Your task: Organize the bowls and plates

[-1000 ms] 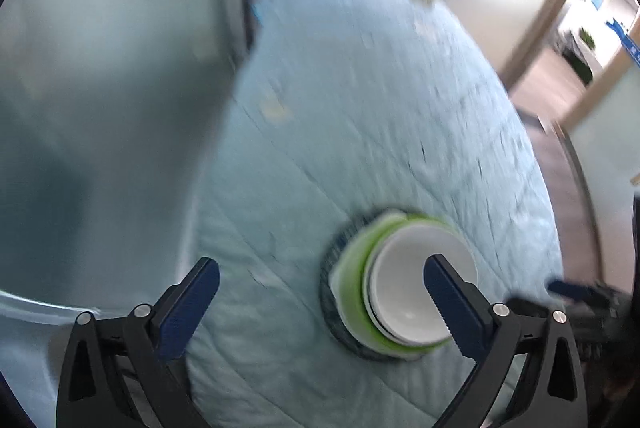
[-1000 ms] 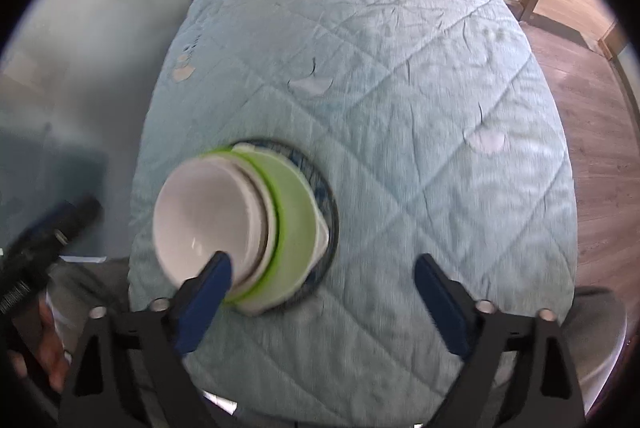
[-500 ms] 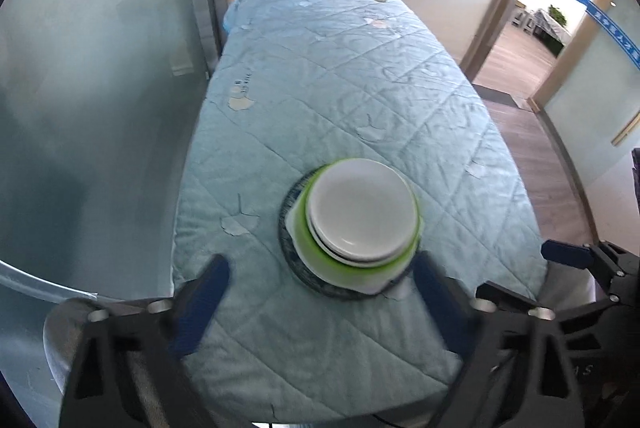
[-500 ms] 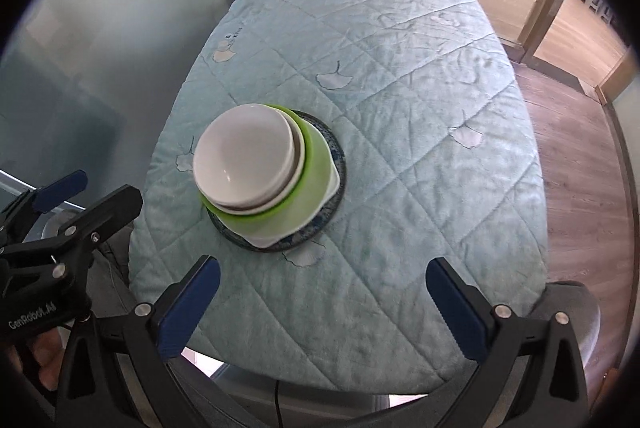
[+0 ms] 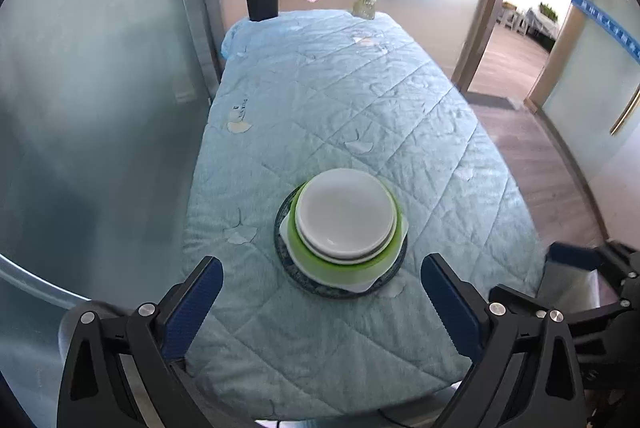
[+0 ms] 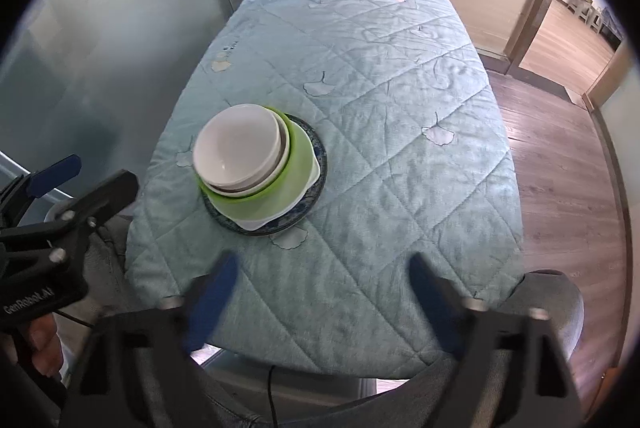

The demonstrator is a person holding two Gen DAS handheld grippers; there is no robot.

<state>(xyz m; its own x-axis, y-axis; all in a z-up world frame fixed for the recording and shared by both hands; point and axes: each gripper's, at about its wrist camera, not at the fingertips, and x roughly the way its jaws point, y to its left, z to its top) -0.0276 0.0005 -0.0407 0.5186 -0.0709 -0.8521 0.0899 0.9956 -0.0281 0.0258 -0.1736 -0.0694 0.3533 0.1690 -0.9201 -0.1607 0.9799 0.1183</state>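
Note:
A stack stands near the table's front edge: white bowls (image 5: 345,215) nested in a green bowl (image 5: 344,266), on a white square dish and a dark blue patterned plate (image 5: 282,248). The stack also shows in the right wrist view, with the white bowls (image 6: 236,149), green bowl (image 6: 276,189) and blue plate (image 6: 318,167). My left gripper (image 5: 322,302) is open and empty, just in front of the stack. My right gripper (image 6: 322,288) is open and empty, drawn back over the front edge, right of the stack.
The table wears a light blue quilted cloth (image 5: 340,99). A black pot of pink blossoms (image 5: 262,5) and a glass vase of flowers (image 5: 364,5) stand at the far end. A glass wall runs along the left. A grey chair (image 6: 552,292) sits at the front right.
Both grippers have pulled back and up from the stack, so the whole table now shows. The stack has stayed in place.

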